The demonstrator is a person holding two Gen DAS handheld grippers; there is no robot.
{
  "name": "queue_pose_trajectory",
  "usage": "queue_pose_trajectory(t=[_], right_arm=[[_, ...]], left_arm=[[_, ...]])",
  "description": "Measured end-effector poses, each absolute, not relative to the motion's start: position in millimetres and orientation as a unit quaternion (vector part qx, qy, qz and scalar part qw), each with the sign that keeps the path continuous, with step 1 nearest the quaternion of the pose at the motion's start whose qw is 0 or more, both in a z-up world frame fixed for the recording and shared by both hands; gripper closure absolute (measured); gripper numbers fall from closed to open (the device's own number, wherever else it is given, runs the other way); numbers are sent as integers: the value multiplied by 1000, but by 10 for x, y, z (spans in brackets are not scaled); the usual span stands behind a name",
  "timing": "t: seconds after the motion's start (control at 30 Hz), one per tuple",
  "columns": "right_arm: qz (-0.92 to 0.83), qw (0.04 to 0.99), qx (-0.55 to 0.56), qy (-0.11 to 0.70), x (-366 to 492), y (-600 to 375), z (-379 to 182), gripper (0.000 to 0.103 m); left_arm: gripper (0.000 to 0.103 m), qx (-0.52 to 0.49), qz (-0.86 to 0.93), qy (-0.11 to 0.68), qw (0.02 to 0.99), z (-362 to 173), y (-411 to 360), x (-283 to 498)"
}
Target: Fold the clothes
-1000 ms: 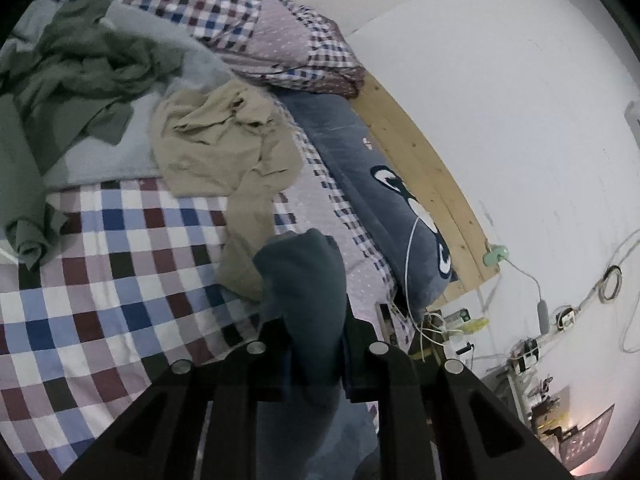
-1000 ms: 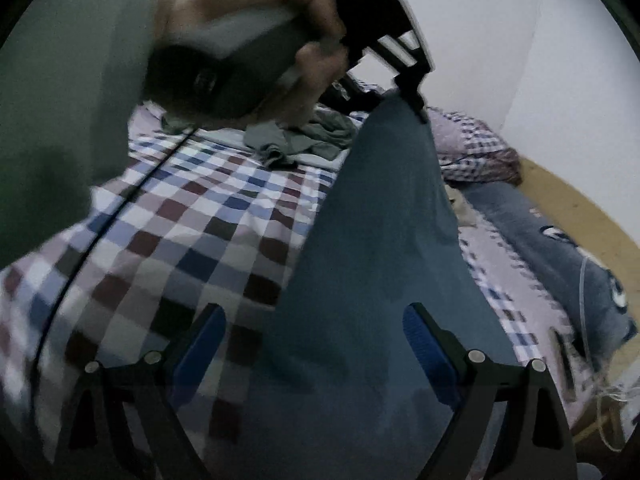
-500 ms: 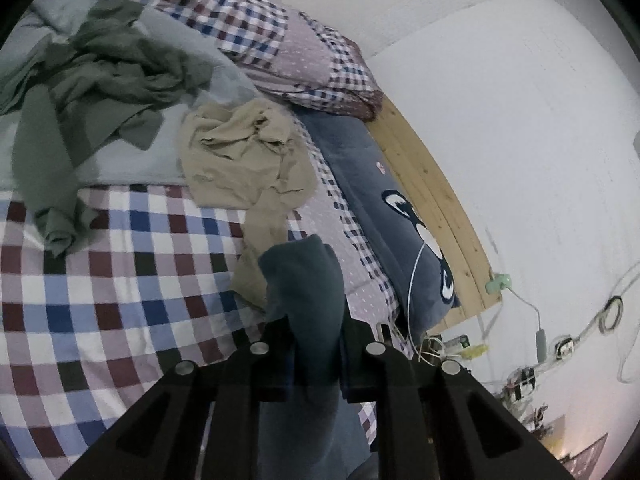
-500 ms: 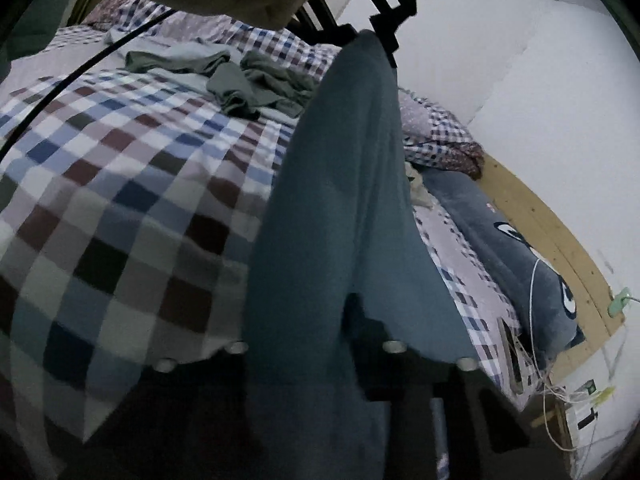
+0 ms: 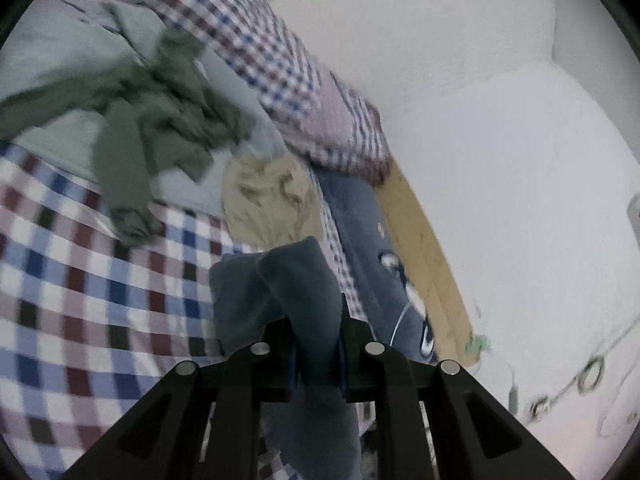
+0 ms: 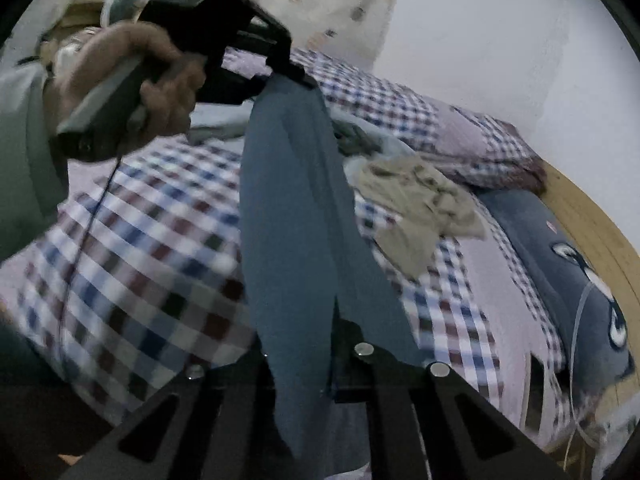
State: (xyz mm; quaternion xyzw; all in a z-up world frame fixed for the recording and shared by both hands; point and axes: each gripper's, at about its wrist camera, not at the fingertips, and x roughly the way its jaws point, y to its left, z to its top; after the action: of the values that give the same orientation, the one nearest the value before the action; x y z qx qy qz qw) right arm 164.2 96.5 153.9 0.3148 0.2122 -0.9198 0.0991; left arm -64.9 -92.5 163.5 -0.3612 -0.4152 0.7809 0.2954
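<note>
Right wrist view: both grippers (image 6: 304, 344) (image 5: 316, 344) clamp the blue garment (image 6: 292, 200) aloft, unfolded; green (image 5: 160, 120) and beige (image 5: 268, 200) clothes lie crumpled.

The left gripper (image 5: 316, 344) is clamping its two black fingers tight on a fold of the blue garment (image 5: 304, 292), which is bunching up between them. The right gripper (image 6: 300, 364) is likewise pinching the same cloth near its own fingertips. In the right wrist view, the person's left hand (image 6: 132, 80) is wrapping around the left gripper's handle (knuckles toward the camera), holding it raised and tilted, its tip biting the garment's upper edge.
</note>
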Motion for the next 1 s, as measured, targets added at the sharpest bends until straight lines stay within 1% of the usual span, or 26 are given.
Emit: queue_pose_trajectory(t=[0.17,0.33,0.47,0.67,0.83,1.0], right_arm=[[-917,182,284,214,1524,708,2016,98],[-903,283,253,202,1235,241,2460,98],[-881,358,229,207,948,-314,2722,98],[-842,445,206,224,671,-1455,2883,98],[-828,472,199,226,477,-2346,2893,98],[-839,460,162,243,376,-3038,2908,98]], left_arm=[[90,-327,802,-434,246,1996,-1629,-372],[90,-272,833,-451,171,2444,-2529,21],[90,-225,853,-462,89,2693,-3350,399],[90,-195,857,-476,-33,2801,-4529,910],[90,-185,852,-478,-106,2800,-5265,1154],[90,-168,853,-476,-131,2808,-5800,1198]])
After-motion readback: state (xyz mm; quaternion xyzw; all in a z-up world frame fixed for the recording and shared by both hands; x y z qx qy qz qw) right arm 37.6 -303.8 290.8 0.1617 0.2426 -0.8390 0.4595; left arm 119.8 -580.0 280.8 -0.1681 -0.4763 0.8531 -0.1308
